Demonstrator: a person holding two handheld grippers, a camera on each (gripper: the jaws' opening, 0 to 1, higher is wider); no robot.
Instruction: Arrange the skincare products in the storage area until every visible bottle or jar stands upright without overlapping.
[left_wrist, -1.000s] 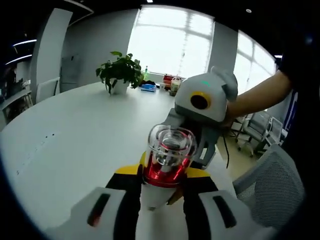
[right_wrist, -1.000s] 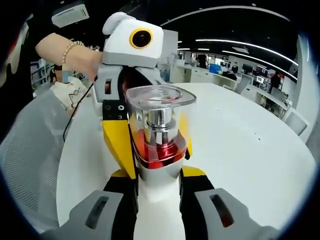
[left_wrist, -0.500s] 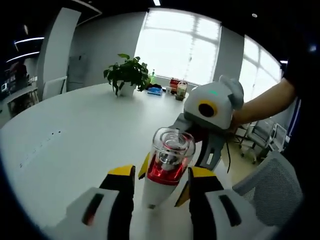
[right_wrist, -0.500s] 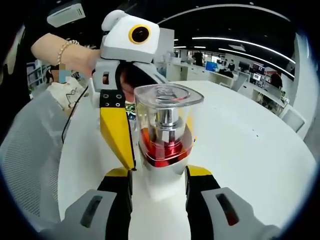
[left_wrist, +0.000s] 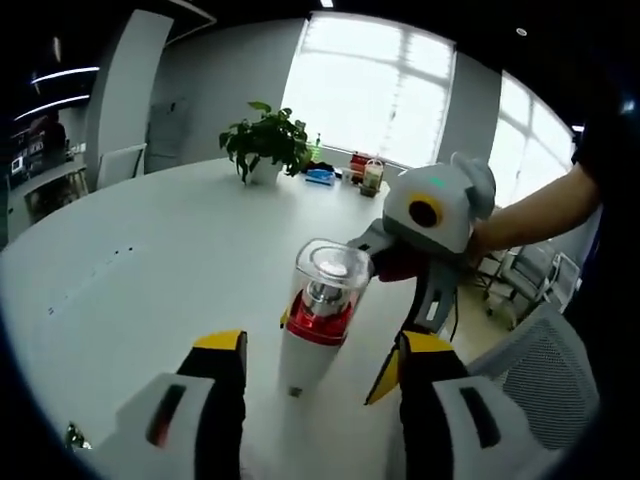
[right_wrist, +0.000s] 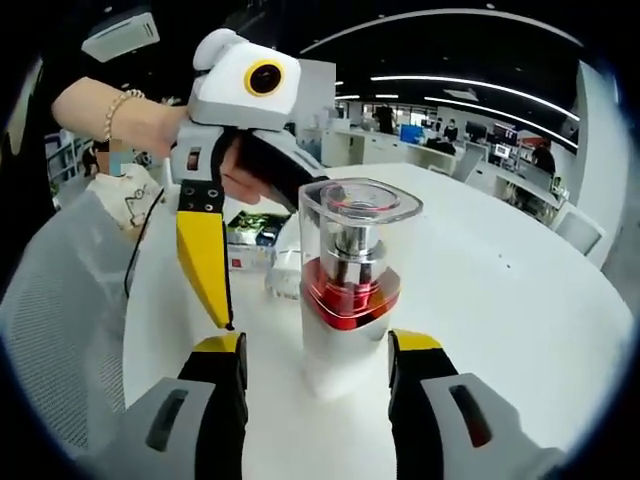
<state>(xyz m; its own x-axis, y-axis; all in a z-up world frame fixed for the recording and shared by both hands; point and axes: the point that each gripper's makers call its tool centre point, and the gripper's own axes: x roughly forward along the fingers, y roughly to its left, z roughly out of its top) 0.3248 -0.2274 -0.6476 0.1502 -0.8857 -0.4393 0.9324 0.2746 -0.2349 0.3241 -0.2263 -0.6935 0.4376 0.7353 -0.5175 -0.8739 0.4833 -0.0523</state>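
A large white round table (left_wrist: 150, 260) fills an open office, with bright windows across the top of the left gripper view and ceiling light strips and desks in the upper right of the right gripper view. A potted plant (left_wrist: 268, 143) stands at the table's far edge in the upper middle of the left gripper view, with small colourful containers (left_wrist: 362, 172) just to its right. A grey mesh office chair (left_wrist: 545, 375) sits at the lower right of that view.

The pump bottle (left_wrist: 315, 318), white below with a red collar and a clear square cap, stands upright on the table at the centre of the left gripper view; in the right gripper view the pump bottle (right_wrist: 352, 285) is also centred and upright.

The left gripper (left_wrist: 310, 362) has its jaws spread wide, one to each side of the bottle's base and clear of it, gripping nothing. The right gripper (right_wrist: 316, 350) is likewise spread apart, its yellow-tipped jaws flanking the bottle without touching it. In the right gripper view the left gripper (right_wrist: 215, 260) comes down from the upper left, held by a person's hand (right_wrist: 150, 115) wearing a bracelet. Behind the bottle lie a small box (right_wrist: 245, 232) and a low clear item, too blurred to name.
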